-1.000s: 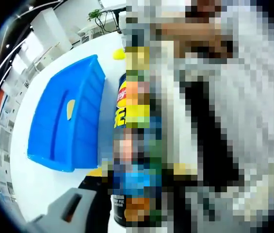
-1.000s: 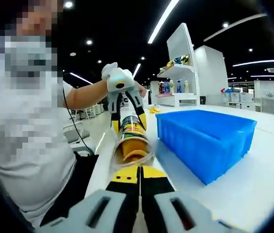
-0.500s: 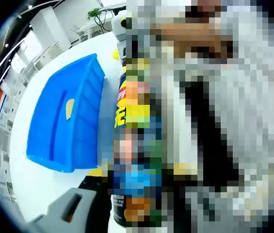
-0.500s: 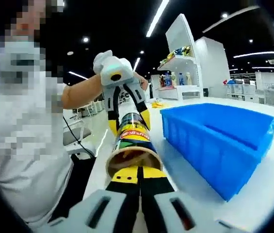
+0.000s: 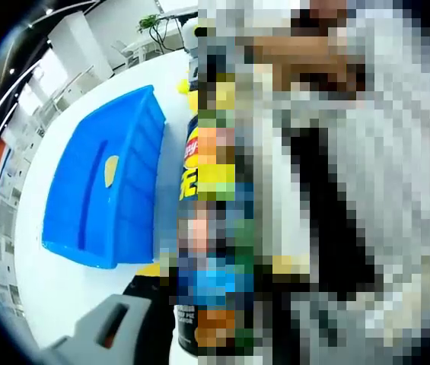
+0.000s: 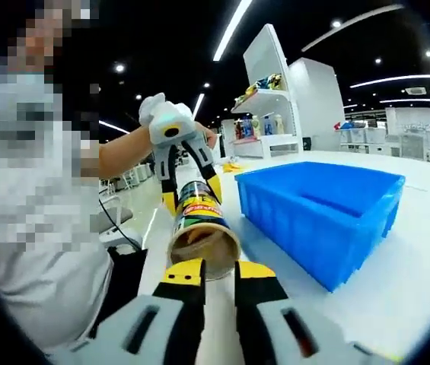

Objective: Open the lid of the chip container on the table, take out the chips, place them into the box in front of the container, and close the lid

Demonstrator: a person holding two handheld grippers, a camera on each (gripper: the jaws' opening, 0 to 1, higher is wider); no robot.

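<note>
- Right gripper view: my right tool (image 6: 216,268) stands narrowly parted, yellow tips just at the open mouth of the one chip can (image 6: 199,225).
- The can lies tilted over the white counter's (image 6: 420,251) near edge, clamped farther up by my left tool (image 6: 186,190).
- One blue box (image 6: 323,207) sits just beside it; open counter beyond.
- Left gripper view: one chip (image 5: 111,170) lies inside the box (image 5: 108,182).

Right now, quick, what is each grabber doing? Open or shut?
Left gripper: shut on the chip can, holding it tipped on its side.
Right gripper: open, jaws apart right at the can's open mouth, holding nothing.
</note>
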